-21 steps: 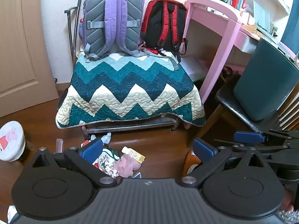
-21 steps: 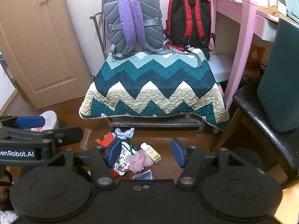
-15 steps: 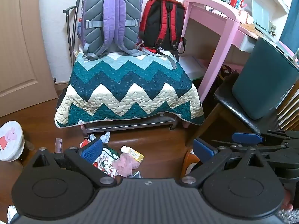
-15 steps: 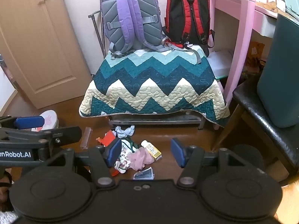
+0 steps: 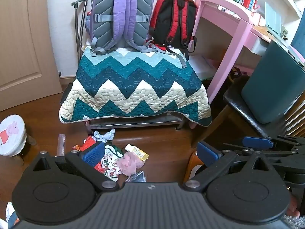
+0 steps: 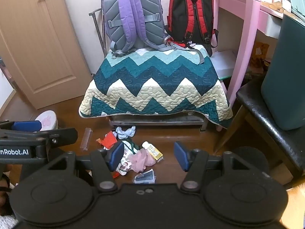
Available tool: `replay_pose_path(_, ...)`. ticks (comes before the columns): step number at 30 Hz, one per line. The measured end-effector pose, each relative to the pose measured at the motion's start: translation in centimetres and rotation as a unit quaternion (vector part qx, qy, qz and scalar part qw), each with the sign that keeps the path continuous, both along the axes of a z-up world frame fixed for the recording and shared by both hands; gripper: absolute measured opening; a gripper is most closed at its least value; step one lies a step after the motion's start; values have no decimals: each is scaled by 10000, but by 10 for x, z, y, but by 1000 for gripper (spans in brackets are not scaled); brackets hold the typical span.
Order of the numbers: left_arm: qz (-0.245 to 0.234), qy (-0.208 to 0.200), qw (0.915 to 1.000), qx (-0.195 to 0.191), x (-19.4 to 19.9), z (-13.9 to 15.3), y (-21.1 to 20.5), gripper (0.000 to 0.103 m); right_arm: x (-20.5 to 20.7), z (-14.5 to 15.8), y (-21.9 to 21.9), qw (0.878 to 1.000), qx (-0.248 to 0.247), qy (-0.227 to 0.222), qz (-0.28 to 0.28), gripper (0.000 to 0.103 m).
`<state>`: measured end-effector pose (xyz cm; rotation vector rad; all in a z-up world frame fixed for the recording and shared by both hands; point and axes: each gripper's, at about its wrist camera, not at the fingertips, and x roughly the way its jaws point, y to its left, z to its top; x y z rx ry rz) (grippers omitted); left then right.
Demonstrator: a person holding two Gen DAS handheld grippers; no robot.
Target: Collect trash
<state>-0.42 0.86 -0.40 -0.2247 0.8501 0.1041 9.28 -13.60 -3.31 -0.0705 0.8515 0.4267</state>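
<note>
I look down on a floor (image 6: 181, 137) where a heap of trash (image 6: 133, 152) lies just in front of a low bench (image 6: 158, 122) draped with a quilt (image 6: 154, 87). Two backpacks stand at the back edge of that bench against the wall, the larger backpack (image 6: 133, 19) to the left, the smaller backpack (image 6: 192, 17) to the right. A small bottle (image 6: 152, 150) rests at the heap's right edge, a comb (image 6: 86, 138) lies apart to its left, and a round stool (image 5: 12, 133) stands farther left. A door (image 6: 38, 47) fills the left rear corner. To the right of the bench stands a desk (image 6: 246, 28), and nearer me a chair (image 6: 266, 110) carrying a bin (image 6: 284, 80) on its seat.
</note>
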Motion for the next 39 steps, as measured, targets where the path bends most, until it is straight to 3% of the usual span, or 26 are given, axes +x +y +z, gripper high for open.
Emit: replay_pose_path(39,-51,-197,9998,-31,-1,3,2,103,-9,9,5,9987,-217,-444,-92,58)
